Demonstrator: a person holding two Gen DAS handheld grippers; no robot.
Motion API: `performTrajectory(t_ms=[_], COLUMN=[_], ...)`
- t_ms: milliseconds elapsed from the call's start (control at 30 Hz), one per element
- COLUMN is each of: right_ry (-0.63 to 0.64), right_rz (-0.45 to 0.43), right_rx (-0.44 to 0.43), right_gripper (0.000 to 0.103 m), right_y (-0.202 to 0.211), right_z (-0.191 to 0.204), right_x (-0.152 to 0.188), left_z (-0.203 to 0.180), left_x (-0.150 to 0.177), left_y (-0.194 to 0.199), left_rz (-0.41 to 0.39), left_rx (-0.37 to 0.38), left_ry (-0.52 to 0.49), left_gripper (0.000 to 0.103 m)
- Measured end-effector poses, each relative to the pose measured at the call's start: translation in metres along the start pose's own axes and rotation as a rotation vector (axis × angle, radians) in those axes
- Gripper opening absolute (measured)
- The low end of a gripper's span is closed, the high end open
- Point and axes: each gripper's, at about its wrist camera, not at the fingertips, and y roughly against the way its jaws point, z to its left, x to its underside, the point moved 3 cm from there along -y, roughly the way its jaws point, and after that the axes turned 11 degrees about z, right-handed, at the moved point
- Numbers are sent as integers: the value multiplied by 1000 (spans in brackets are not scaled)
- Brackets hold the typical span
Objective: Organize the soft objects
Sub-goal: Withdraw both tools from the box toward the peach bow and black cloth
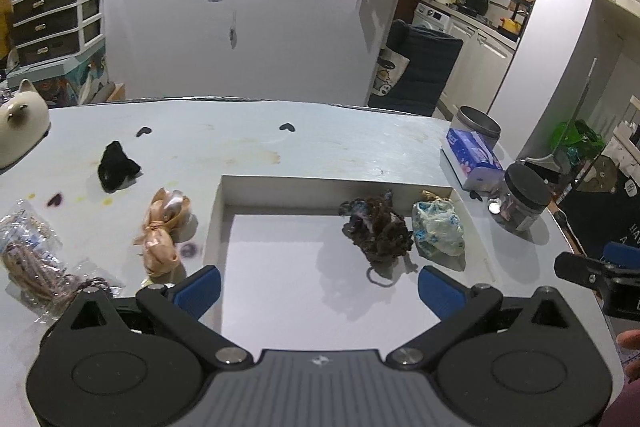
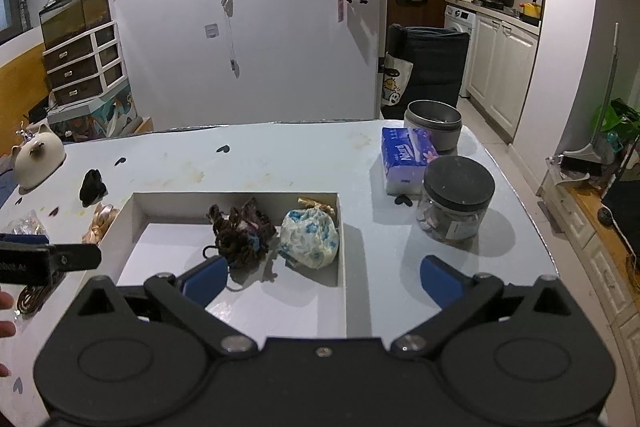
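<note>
White shallow box [image 1: 218, 211] sat open-topped on pale blue table [image 1: 248, 143]. Inside, toward far right corner: dark brown scrunchie bundle [image 1: 378, 229], a thin black hair tie [image 1: 378, 277] lying on the box floor just beside its near edge; blue-and-white floral cloth bundle [image 1: 438, 233] just right of it, close to or touching the box's right wall. Small gold bow [image 2: 316, 205] tucked behind the floral bundle, against the far wall.

Outside the box, on the table to its left: peach satin bow [image 1: 162, 233] near the left wall; black cloth wad [image 1: 116, 167] farther back; clear packet of brown cords [image 1: 30, 253] at the left edge. Cream cat-shaped ceramic piece [image 1: 18, 125] at far left corner.

Right of the box: blue tissue pack [image 2: 404, 161], grey round tin [image 2: 434, 125] behind it, glass jar with black lid [image 2: 456, 201] in front.

Left gripper [image 1: 320, 287] poised above the box's near part, blue pads spread wide apart, nothing between them. Right gripper [image 2: 322, 281] likewise spread wide and holding nothing, left pad over the box beside the scrunchie bundle, right pad over bare table. Fingertips of a hand [image 2: 6, 315] glimpsed at the left edge of the right wrist view.
</note>
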Motion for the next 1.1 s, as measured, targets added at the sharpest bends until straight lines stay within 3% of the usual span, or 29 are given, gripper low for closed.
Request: performTrajectory(t_ms=[400, 1100], right_ry=[-5, 17], right_rz=[4, -4], right_rx=[6, -14], right_gripper=[103, 103], right_y=[-4, -29], right_z=[34, 168], right_x=[2, -27], left_z=[49, 194], left_x=[5, -28], left_y=[15, 32], left_rz=[-23, -61], left_rx=[-12, -48], left_ry=[34, 63], left_gripper=[103, 103])
